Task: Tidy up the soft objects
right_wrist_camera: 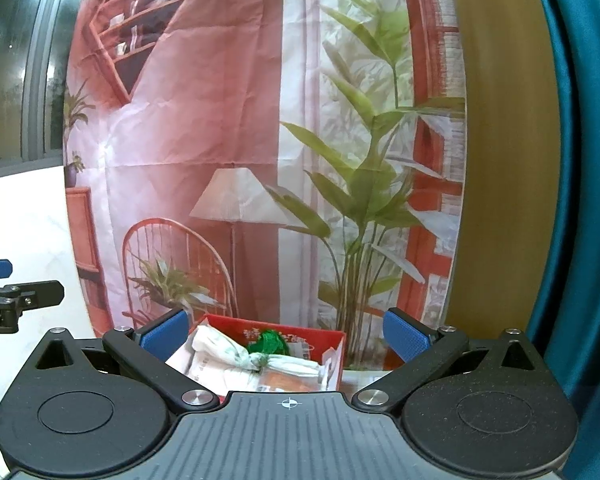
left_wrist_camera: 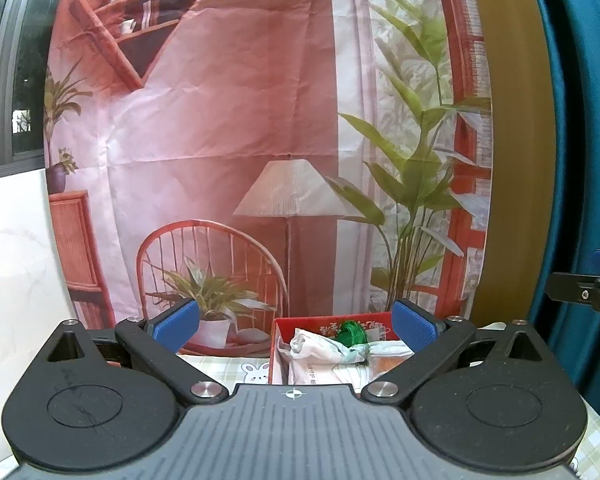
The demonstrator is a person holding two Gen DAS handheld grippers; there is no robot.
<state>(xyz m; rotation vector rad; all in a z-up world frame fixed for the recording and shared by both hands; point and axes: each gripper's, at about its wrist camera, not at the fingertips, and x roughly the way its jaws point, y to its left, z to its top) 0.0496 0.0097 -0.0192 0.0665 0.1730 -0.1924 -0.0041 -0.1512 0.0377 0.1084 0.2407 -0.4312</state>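
left gripper level – jaws apart | right gripper level – jaws apart, facing red box

Staged recording corner in room, not real living room. Printed backdrop cloth, creased with fold lines, shows painted lamp, rattan chair, shelves, plants. Dark window with grey frame at left, white marble-look wall panel below it, teal curtain at right. Checked tablecloth with rabbit print covers table.
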